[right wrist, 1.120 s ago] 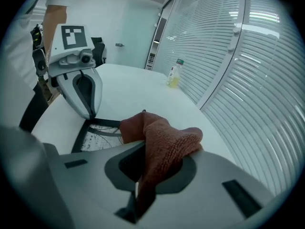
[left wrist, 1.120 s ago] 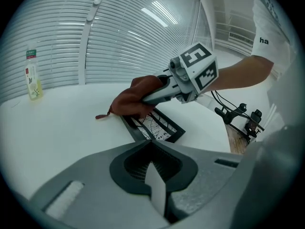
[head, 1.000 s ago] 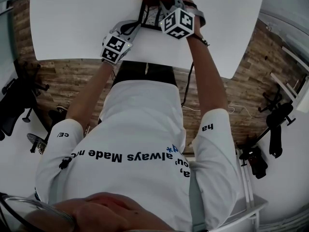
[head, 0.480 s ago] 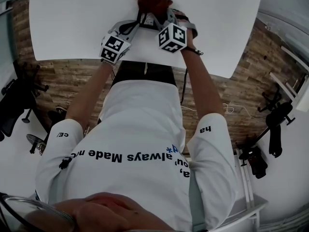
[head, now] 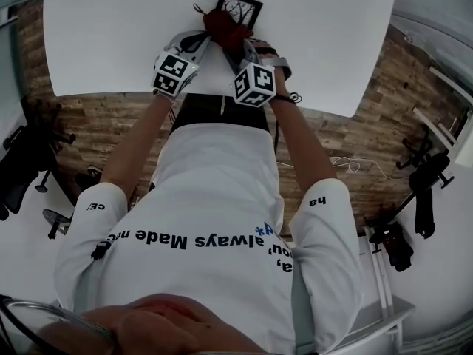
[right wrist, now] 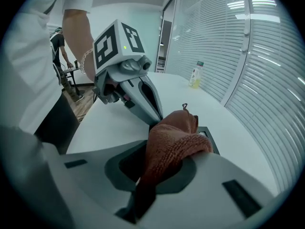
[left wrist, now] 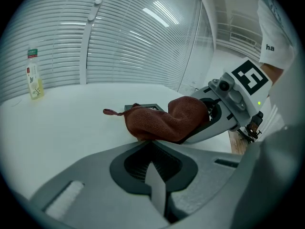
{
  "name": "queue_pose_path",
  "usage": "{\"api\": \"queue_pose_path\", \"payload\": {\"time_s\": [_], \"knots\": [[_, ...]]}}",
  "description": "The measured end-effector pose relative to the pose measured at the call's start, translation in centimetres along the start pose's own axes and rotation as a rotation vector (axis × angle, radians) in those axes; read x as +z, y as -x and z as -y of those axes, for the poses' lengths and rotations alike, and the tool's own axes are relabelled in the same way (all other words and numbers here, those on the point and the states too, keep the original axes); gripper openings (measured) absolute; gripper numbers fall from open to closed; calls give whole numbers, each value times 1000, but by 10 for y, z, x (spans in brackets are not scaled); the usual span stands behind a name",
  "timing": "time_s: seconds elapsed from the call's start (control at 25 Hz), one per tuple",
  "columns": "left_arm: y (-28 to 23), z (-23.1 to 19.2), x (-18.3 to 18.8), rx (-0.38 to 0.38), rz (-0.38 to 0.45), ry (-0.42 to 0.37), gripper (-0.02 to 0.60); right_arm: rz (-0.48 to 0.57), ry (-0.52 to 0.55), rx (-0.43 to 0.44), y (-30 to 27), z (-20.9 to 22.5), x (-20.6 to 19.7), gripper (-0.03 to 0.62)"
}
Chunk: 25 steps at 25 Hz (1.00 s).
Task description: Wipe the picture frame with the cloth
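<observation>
Overhead, a white bench [head: 111, 35] stands on a wood floor [head: 384, 132]. The frame [head: 240, 7] lies flat near the bench's far edge, with the cloth [head: 224, 26] over its near corner.

Left gripper view: the left claw [left wrist: 151, 149] is clenched and empty, just short of the cloth. Blinds [left wrist: 119, 42] line the wall behind, and a bottle [left wrist: 33, 75] stands well apart.

Right gripper view: the right claw [right wrist: 167, 161] grasps the cloth, which rests on the frame.

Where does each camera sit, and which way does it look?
Head view: on the head, looking steeply down at the table; shows shirt, arms, left gripper, right gripper.
Left gripper view: on the left gripper, facing the cloth; shows its jaws, the right gripper.
Right gripper view: on the right gripper, facing the frame; shows its jaws shut on the cloth.
All share cloth and frame.
</observation>
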<state>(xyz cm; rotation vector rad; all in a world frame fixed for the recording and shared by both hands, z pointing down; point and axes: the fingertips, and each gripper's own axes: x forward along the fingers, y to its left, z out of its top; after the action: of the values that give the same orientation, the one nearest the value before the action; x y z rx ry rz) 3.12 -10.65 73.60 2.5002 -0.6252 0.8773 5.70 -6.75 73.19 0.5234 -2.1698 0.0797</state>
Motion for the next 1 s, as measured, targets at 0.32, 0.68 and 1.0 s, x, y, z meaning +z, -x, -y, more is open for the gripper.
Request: {"api": "queue_pose_path", "payload": {"time_s": [0.32, 0.68, 1.0], "knots": [[1, 0, 1, -1, 5, 5, 2, -31, -10, -116, 4, 62, -15, 31], [-1, 14, -5, 1, -18, 46, 2, -76, -51, -240, 11, 154, -39, 31], [0, 14, -5, 17, -20, 80, 2, -70, -67, -219, 18, 134, -41, 31]]}}
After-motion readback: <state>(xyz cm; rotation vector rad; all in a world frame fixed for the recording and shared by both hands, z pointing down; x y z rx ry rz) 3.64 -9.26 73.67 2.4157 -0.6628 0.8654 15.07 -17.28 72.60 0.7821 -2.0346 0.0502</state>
